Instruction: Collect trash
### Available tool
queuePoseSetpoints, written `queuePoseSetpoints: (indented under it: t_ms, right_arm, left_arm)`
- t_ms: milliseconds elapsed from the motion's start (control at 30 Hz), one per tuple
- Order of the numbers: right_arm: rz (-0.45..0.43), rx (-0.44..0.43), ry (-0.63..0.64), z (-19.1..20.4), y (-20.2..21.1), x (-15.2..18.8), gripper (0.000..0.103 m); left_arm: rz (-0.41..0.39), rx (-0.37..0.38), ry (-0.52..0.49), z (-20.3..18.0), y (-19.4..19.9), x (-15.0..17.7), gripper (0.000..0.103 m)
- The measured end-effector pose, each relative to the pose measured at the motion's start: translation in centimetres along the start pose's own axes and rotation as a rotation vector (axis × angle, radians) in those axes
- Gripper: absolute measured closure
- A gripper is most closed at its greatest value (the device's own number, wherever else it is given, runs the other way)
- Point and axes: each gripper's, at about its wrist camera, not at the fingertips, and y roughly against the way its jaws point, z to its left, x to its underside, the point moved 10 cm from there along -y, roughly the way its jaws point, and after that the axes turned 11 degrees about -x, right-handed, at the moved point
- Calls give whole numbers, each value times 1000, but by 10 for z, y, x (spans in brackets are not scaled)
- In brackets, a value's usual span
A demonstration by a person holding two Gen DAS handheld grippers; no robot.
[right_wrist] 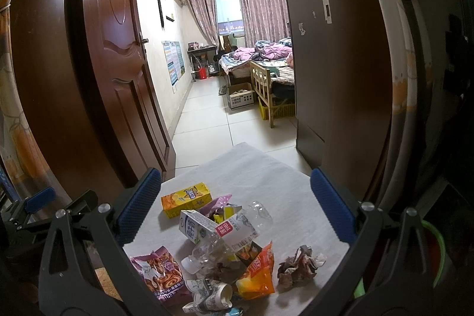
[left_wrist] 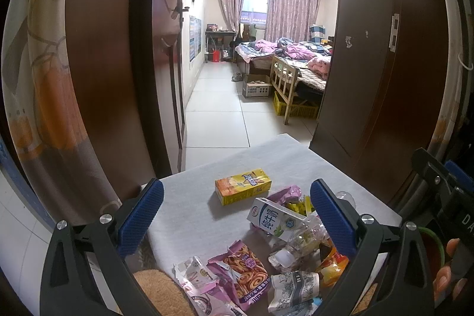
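Trash [right_wrist: 219, 245] — heaped on table [right_wrist: 284, 182]

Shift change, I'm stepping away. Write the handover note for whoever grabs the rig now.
Left claw: open, holding nothing, above the table.
Right claw: open, holding nothing, above the same pile.
On the table: yellow drink box at the far side, milk carton, clear plastic bottle, purple snack bag, orange wrapper, crumpled paper ball off to the right.
Done: nothing visibly collected.
Left: every piece. A green container sits at the right edge, possibly the bin.
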Motion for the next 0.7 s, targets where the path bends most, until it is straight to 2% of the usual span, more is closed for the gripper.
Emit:
queuePoseSetpoints:
  t_ms: [700]
  right_arm:
    - [2, 0, 0, 0, 1, 1, 4]
  left_arm:
    - [-6, 5, 0, -1, 0, 5, 8]
